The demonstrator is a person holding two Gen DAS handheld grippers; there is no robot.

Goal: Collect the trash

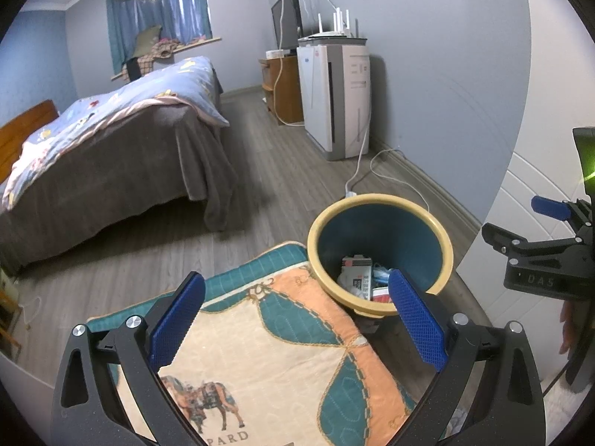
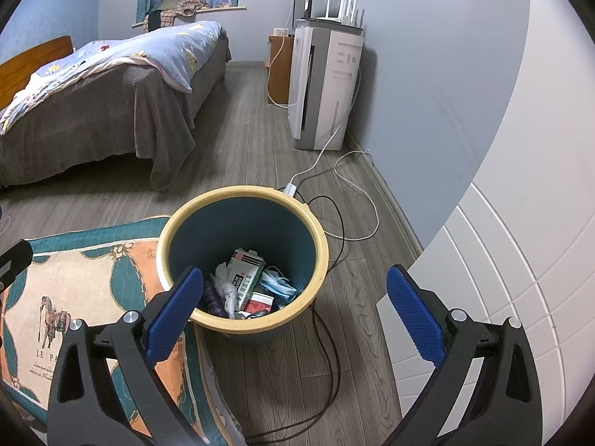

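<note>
A round trash bin [image 2: 243, 193] with a yellow rim and teal inside stands on the wood floor; it also shows in the left wrist view [image 1: 379, 200]. Inside lie a printed carton [image 2: 245, 273], crumpled white plastic [image 2: 227, 290], a blue face mask [image 2: 279, 284] and a red-white packet [image 2: 262, 301]. My right gripper [image 2: 295, 291] is open and empty, above the bin's near right side. My left gripper [image 1: 297, 297] is open and empty, over a patterned cushion [image 1: 260, 338] left of the bin. The right gripper's body [image 1: 539, 256] shows at the left view's right edge.
A bed [image 2: 104, 85] with a blue duvet fills the left. A white air purifier [image 2: 323, 85] stands by the right wall, with white and black cables [image 2: 334, 223] across the floor beside the bin. A white panelled door [image 2: 502, 278] is at right. The cushion [image 2: 74, 297] abuts the bin.
</note>
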